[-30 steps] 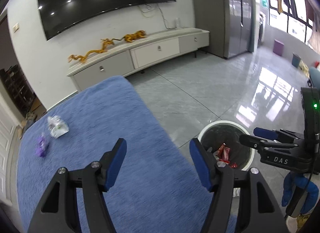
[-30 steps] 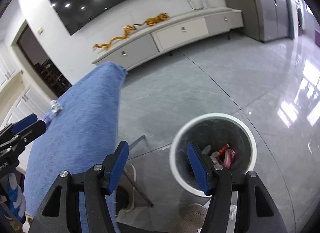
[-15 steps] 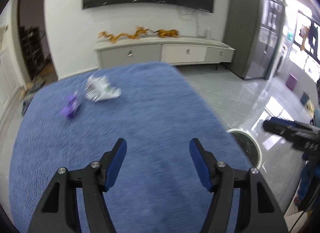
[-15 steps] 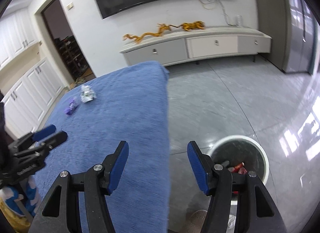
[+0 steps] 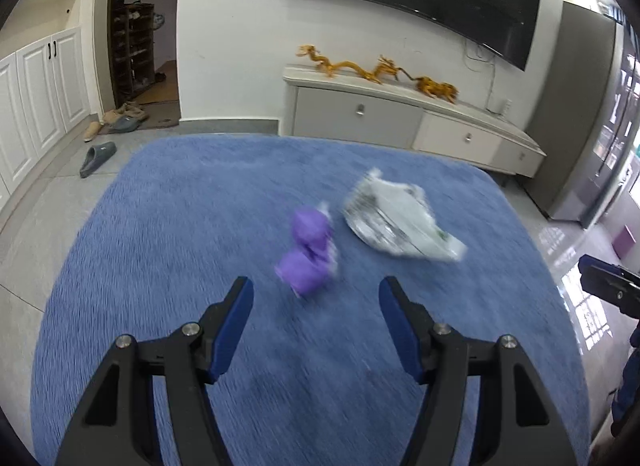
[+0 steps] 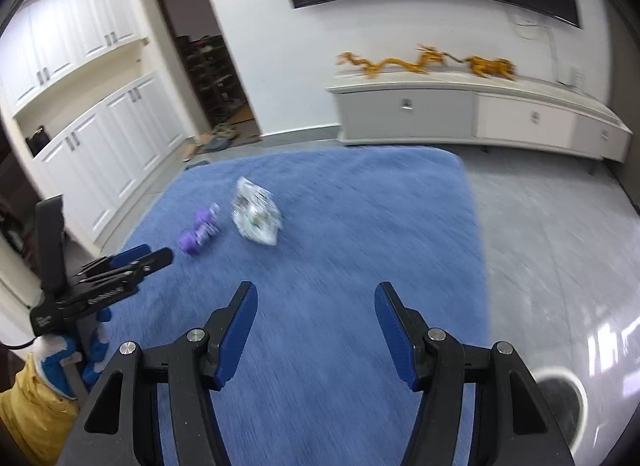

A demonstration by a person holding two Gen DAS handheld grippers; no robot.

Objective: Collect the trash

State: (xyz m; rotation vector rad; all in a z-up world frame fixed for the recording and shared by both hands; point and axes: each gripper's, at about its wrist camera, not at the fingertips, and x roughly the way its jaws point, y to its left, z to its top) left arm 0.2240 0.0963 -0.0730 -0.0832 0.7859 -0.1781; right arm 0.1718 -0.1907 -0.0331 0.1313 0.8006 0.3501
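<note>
While both tools stand spread and empty, the left gripper [image 5: 316, 308] hovers just short of the purple wrapper [image 5: 307, 252]; a crumpled white wrapper [image 5: 400, 221] lies beside it, mid blue cloth [image 5: 180, 225]. The right gripper [image 6: 314, 314] hangs nearer the cloth's right edge, trash bin [image 6: 562, 398] below.

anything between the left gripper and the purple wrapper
Nothing: in the left wrist view only bare blue cloth lies between the open left gripper and the purple wrapper.
</note>
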